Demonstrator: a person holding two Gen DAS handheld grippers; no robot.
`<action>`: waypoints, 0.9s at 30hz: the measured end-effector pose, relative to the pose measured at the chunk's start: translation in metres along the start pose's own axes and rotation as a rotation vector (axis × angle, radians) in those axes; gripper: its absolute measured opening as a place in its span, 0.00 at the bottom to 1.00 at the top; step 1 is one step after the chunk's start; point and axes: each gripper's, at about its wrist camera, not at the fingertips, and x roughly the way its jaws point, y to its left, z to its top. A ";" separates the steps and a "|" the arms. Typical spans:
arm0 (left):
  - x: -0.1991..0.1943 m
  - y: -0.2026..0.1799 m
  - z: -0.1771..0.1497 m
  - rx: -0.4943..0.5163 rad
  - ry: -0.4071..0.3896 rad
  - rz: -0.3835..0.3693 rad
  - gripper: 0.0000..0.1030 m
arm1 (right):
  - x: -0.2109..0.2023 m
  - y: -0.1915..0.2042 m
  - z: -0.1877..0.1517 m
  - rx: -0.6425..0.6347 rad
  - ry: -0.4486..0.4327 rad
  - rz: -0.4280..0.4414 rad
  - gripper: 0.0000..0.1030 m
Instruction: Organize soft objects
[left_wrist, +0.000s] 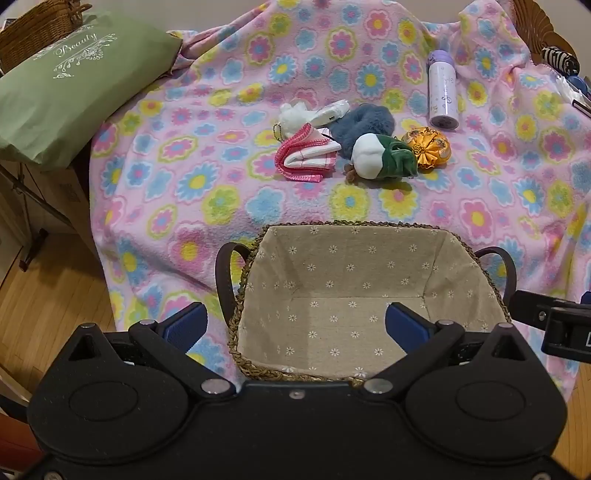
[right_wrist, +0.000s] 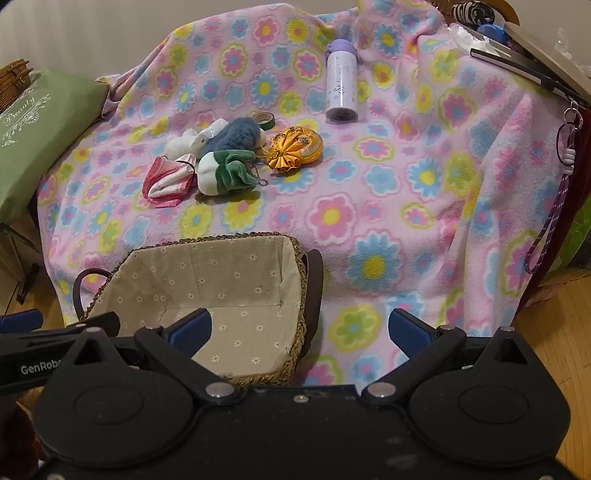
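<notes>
Hovering wide and empty, left gripper (left_wrist: 295, 325) and right gripper (right_wrist: 301, 328) flank one fabric-lined woven basket (left_wrist: 369, 226), still bare. Beyond it sit five soft things: white-and-green plush (left_wrist: 380, 157), blue fur (left_wrist: 364, 125), pink cloth (left_wrist: 306, 157), white pompom (left_wrist: 291, 114), orange pouch (left_wrist: 424, 146). Best take the nearest plush first, pinching its middle.

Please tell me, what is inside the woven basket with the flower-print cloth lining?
Nothing lies in the visible part of the basket: only its beige lining shows there. The left claw, open, covers the near corners in the left wrist view, so that part cannot be checked.
</notes>
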 end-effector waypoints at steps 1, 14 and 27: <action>0.000 0.000 0.000 0.000 0.000 0.000 0.97 | 0.000 -0.001 0.000 0.000 0.001 0.001 1.00; 0.001 0.004 -0.002 -0.001 0.003 -0.005 0.97 | 0.000 0.000 0.000 0.001 0.002 0.002 1.00; 0.001 0.003 -0.002 0.000 0.005 -0.003 0.97 | 0.001 0.000 -0.001 0.003 0.004 0.003 1.00</action>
